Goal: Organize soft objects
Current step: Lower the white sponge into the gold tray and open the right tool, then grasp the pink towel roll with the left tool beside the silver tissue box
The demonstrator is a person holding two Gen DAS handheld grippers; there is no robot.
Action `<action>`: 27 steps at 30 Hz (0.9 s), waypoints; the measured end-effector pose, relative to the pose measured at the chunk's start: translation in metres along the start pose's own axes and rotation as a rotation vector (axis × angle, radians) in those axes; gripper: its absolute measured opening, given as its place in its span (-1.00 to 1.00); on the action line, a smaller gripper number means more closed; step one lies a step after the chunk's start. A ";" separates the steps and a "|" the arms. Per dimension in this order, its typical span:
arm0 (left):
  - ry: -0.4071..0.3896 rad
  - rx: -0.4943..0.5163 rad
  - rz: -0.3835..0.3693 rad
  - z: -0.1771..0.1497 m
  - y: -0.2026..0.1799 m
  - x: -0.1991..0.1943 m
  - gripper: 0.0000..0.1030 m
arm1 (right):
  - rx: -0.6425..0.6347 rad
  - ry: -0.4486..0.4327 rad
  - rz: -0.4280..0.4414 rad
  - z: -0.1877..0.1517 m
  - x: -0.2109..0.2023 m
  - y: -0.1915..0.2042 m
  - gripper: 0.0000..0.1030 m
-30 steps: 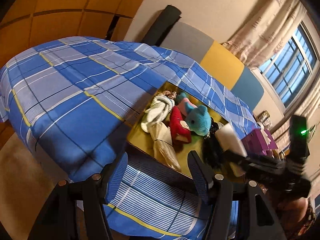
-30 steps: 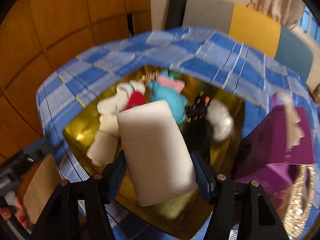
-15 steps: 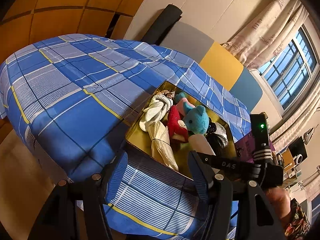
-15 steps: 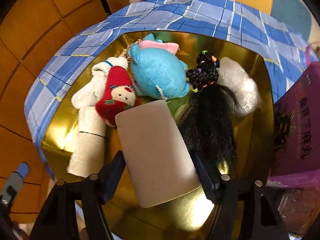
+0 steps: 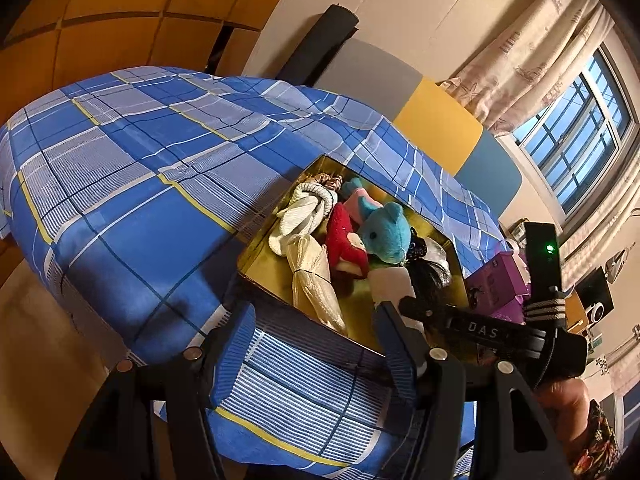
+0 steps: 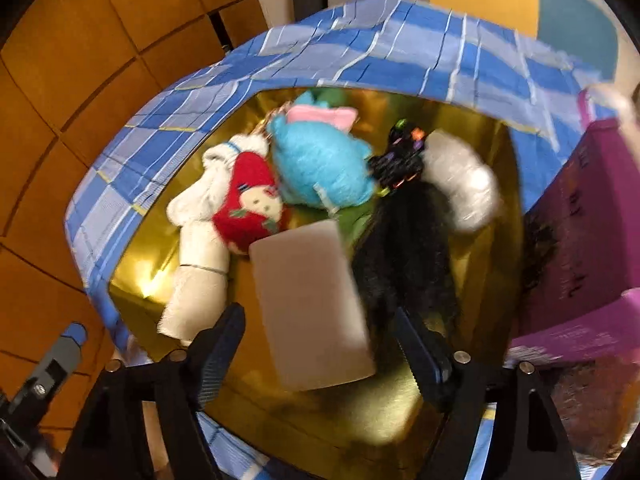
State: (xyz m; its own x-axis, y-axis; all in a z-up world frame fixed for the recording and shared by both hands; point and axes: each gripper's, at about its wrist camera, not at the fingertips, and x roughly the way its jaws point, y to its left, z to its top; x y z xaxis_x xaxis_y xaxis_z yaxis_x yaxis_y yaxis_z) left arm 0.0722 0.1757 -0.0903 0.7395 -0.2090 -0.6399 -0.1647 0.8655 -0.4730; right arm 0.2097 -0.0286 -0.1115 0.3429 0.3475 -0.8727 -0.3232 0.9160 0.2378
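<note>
Gold tray point(image 6: 132, 276): open and shiny, it sits on the blue plaid bedspread point(image 5: 132, 184) and holds the soft things.
Right gripper point(image 6: 320, 344): low over the tray's near edge; its jaws have just been opening and now stand clear on both sides of the white foam block point(image 6: 312, 308), pads not pressing it.
White foam block: inside the tray at its near end, between the cream cloth roll point(image 6: 196, 284) and the black wig point(image 6: 404, 256).
Left gripper point(image 5: 316, 352): jaws apart and empty, just short of the tray's near corner.
Middle of tray: red plush point(image 6: 248, 208) beside the blue teddy bear point(image 6: 320, 168).
Far end of tray: pink-and-green plush point(image 6: 320, 114).
Right of tray: purple box point(image 6: 580, 240), just beside it.
</note>
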 end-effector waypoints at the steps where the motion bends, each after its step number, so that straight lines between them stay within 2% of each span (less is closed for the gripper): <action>1: 0.001 0.002 0.000 0.000 -0.001 0.000 0.22 | 0.006 0.025 0.045 0.000 0.005 0.002 0.47; 2: 0.002 0.003 0.002 -0.001 -0.001 0.000 0.22 | 0.009 0.047 0.074 -0.001 0.011 0.005 0.46; 6: 0.004 0.008 0.010 -0.001 -0.002 -0.001 0.22 | 0.006 0.069 0.102 -0.008 0.012 0.010 0.46; 9: 0.004 0.013 0.012 -0.001 -0.003 -0.001 0.22 | 0.017 0.044 0.121 -0.012 -0.005 0.008 0.46; 15: 0.017 0.033 -0.002 -0.003 -0.013 0.003 0.22 | -0.049 -0.123 0.081 -0.020 -0.072 0.002 0.46; 21: 0.049 0.064 -0.051 -0.008 -0.032 0.009 0.23 | -0.102 -0.321 -0.017 -0.031 -0.140 -0.017 0.47; 27: 0.074 0.128 -0.090 -0.017 -0.060 0.013 0.24 | 0.007 -0.445 -0.089 -0.046 -0.188 -0.071 0.47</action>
State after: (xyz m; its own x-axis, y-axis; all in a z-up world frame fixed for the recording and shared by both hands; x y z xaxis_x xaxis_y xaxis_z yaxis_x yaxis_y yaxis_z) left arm 0.0811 0.1137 -0.0807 0.6968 -0.3173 -0.6433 -0.0117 0.8917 -0.4525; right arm 0.1277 -0.1678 0.0163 0.7151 0.3182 -0.6224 -0.2695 0.9471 0.1745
